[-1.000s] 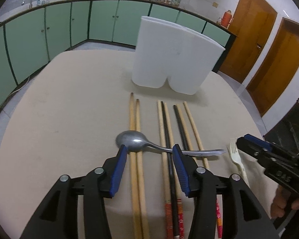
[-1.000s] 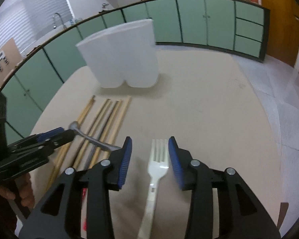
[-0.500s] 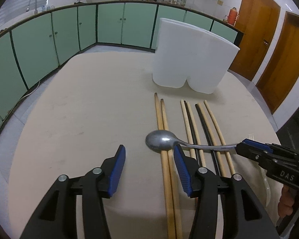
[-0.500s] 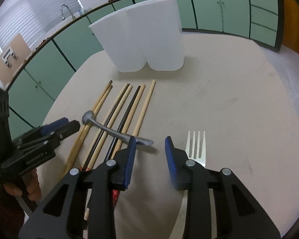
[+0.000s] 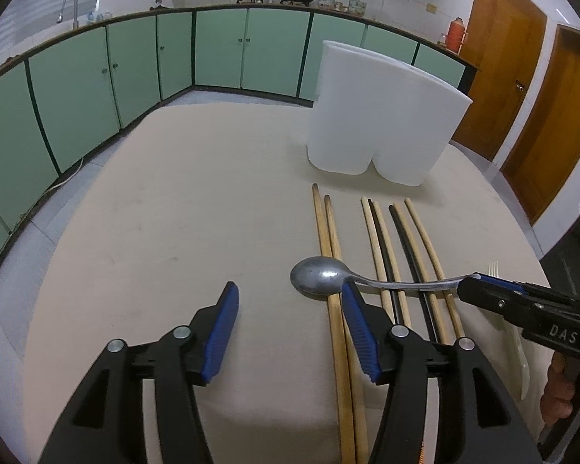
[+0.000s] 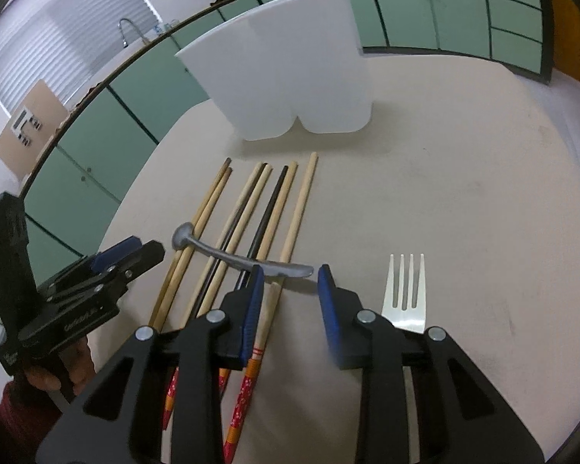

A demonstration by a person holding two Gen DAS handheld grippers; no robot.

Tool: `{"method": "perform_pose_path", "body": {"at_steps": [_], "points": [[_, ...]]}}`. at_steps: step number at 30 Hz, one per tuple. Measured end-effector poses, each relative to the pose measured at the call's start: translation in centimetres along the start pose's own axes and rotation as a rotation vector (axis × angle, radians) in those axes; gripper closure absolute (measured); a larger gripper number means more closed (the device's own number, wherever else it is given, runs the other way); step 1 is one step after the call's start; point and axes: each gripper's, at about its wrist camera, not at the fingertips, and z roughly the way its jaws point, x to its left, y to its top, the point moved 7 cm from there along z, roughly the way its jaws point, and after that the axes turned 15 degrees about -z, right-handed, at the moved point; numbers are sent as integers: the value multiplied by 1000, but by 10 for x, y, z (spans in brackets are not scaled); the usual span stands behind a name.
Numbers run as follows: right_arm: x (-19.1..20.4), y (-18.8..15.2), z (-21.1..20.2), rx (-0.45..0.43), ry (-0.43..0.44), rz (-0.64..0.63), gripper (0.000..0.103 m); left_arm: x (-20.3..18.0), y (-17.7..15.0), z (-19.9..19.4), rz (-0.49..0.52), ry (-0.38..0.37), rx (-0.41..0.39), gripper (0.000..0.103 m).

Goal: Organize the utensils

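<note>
Nothing is sorted yet: the white holder [image 5: 382, 116] at the far side of the table [image 5: 174, 212] shows no utensil, while chopsticks [image 6: 251, 208] and fork [image 6: 405, 290] lie near me. My right claw [image 6: 288, 301] is closing around the spoon [image 5: 321, 279] handle (pads not yet pressing); my left claw [image 5: 290, 328] is opening, empty.

Spoon [image 5: 321, 279] across chopsticks [image 5: 382, 247], holder [image 5: 382, 116] behind, fork [image 6: 405, 290] right.

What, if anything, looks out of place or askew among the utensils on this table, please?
The metal spoon lies crosswise over the chopsticks, which otherwise run in tidy parallel lines toward the white holder. The right gripper is closing around its handle end. The fork lies apart, aligned.
</note>
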Motion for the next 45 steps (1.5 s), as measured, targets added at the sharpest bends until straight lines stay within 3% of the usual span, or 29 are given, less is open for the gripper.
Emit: {"method": "perform_pose_path", "body": {"at_steps": [8, 10, 15, 28, 33, 36, 45], "points": [[-9, 2, 1, 5, 10, 58, 75, 4, 3, 7, -4, 13, 4, 46], [-10, 3, 4, 2, 26, 68, 85, 4, 2, 8, -5, 13, 6, 46], [-3, 3, 3, 22, 54, 41, 88, 5, 2, 9, -5, 18, 10, 44], [78, -21, 0, 120, 258, -69, 87, 11, 10, 6, -33, 8, 20, 38], [73, -17, -14, 105, 176, -114, 86, 8, 15, 5, -24, -1, 20, 37], [52, -14, -24, 78, 129, -72, 74, -1, 19, 9, -24, -19, 32, 33], [0, -9, -44, 30, -31, -30, 74, -21, 27, 41, -32, 17, 68, 32]]}}
